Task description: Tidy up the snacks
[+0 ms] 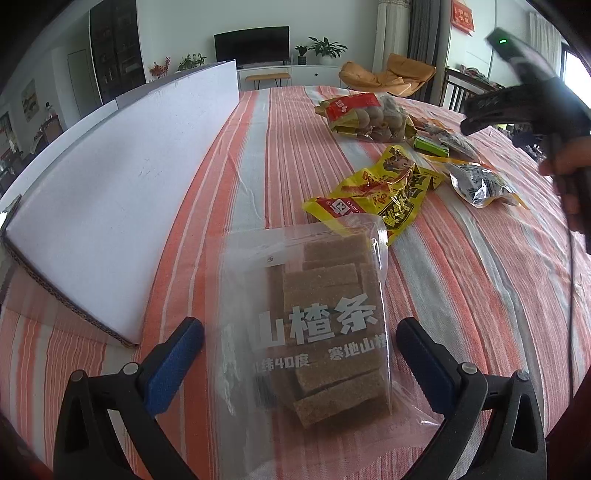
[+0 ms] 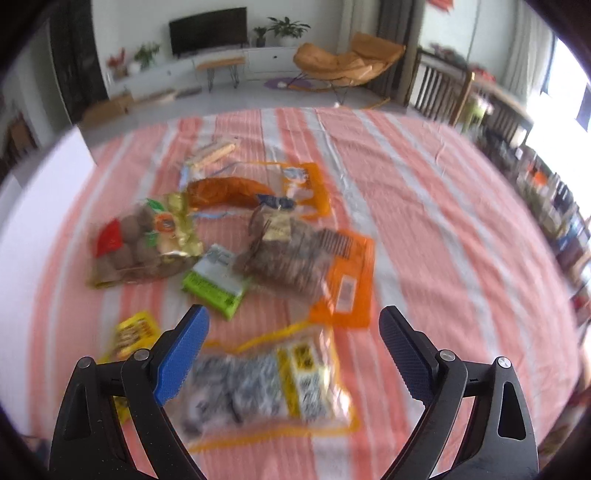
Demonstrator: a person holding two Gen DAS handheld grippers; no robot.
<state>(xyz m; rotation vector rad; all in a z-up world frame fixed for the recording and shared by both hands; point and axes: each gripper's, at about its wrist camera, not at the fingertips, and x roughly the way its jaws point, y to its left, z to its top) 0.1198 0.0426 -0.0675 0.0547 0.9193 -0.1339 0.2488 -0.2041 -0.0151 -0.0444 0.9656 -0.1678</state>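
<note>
My left gripper [image 1: 300, 328] is open, its fingers on either side of a clear bag of brown hawthorn bars [image 1: 321, 325] lying on the striped cloth. A yellow snack bag [image 1: 384, 188] lies just beyond it. My right gripper [image 2: 294, 317] is open above a clear bag with a yellow label [image 2: 266, 384]; the view is blurred. Past it lie an orange-edged bag of brown pieces [image 2: 295, 258], a green packet [image 2: 216, 280] and a bag of round brown snacks [image 2: 144, 243]. The right gripper body [image 1: 532, 103] shows at the upper right of the left wrist view.
A white cardboard box wall [image 1: 122, 184] stands along the left of the table. The orange-and-grey striped cloth [image 2: 424, 221] covers the table. More snack bags [image 2: 229, 192] lie farther back. A chair [image 2: 347, 62] and TV [image 2: 208, 29] stand beyond the table.
</note>
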